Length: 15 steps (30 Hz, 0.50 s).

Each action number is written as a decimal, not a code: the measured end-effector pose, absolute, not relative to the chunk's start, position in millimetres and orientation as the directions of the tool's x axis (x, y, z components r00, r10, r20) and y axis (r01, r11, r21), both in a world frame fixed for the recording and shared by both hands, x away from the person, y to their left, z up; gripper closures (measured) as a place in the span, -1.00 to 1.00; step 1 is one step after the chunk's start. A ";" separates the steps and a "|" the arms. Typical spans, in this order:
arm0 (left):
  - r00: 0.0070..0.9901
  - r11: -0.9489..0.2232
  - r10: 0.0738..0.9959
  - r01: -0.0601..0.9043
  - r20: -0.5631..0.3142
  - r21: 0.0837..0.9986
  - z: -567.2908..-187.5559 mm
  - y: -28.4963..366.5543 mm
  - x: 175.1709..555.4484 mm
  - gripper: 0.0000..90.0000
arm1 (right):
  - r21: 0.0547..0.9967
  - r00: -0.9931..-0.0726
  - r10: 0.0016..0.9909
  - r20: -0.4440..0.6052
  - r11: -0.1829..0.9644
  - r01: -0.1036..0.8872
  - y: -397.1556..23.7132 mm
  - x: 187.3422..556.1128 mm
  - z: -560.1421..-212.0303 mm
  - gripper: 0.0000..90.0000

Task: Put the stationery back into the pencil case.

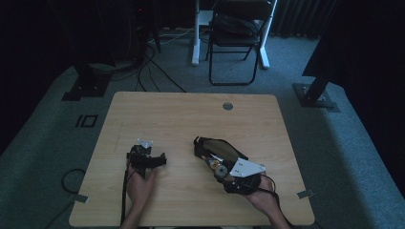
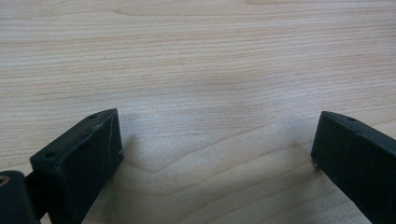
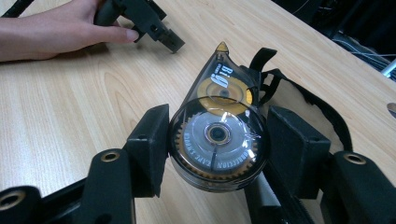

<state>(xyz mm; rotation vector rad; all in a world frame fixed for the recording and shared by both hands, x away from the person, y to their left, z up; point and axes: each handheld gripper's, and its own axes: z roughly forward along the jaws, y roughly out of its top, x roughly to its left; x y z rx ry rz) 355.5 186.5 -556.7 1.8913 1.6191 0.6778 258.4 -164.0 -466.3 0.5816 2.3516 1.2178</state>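
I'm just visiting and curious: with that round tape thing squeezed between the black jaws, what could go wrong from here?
1. The clear, teardrop-shaped correction tape dispenser is gripped by the right gripper on its smooth rounded sides, so it might slip or twist out.
2. Its pointed amber tip sits close above the light wooden table; tilting could jab it.
3. A black strap lies behind and might snag.

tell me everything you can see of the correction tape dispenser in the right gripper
The correction tape dispenser is a teardrop-shaped case of clear, smoky plastic with a yellow-tipped nose pointing away from the right gripper. Inside sit a large toothed grey reel with printed lettering and a smaller yellow reel nearer the nose, under a "Big" label. The two black pads press on its round end from either side, holding it over the wooden table. A black strap lies behind it.
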 end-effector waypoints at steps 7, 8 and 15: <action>0.146 -0.120 0.989 0.710 0.022 0.694 -556.7 186.5 355.5 -0.95 | 0.836 -0.816 0.549 -0.182 0.524 0.166 -167.0 259.6 -463.5 -0.08; 0.146 -0.120 0.989 0.710 0.022 0.694 -556.7 186.5 355.5 -0.95 | 0.836 -0.815 0.550 -0.181 0.522 0.166 -167.3 259.8 -463.1 -0.08; 0.146 -0.120 0.989 0.709 0.022 0.695 -556.7 186.5 355.5 -0.95 | 0.841 -0.806 0.564 -0.182 0.514 0.169 -170.6 261.8 -461.1 -0.08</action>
